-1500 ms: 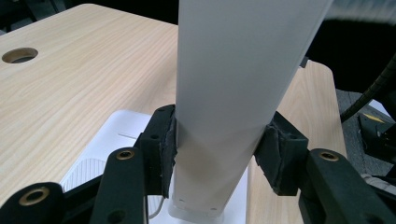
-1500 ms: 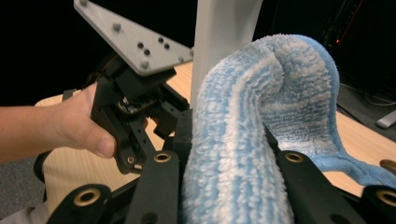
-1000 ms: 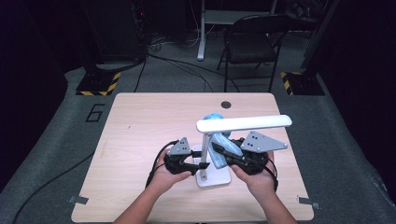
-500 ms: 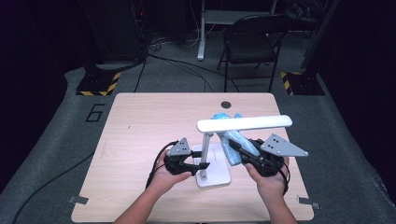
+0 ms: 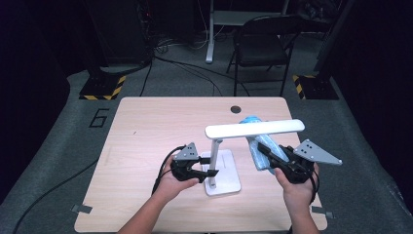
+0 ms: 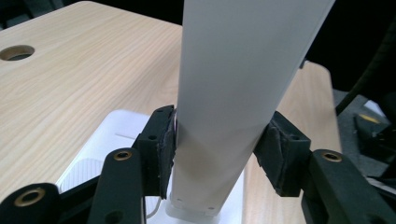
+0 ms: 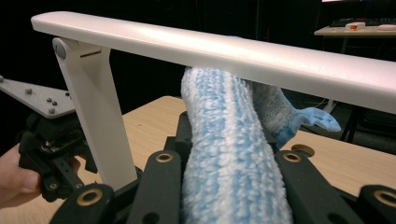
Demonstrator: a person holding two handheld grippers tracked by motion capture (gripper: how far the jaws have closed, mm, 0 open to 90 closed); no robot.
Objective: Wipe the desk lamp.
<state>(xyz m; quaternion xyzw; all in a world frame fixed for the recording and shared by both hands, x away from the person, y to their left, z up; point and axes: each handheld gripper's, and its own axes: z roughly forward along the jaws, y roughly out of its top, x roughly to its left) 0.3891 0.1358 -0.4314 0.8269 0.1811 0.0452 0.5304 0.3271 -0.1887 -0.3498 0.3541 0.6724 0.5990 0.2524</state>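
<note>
Rightward has slid the right claw [image 5: 267, 155], clenching the blue cloth [image 5: 259, 146]; left claw [image 5: 210, 166] grips the lamp post [image 5: 214, 158].

The light wooden table [image 5: 146, 146] has rounded corners and a round cable hole [image 5: 236, 109] near its far edge. The white lamp base [image 5: 225, 171] stands flat on it, in the near half, slightly right of the middle.

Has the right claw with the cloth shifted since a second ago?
Yes. The right claw, shut on the blue cloth, moved rightward, away from the lamp post.
</note>
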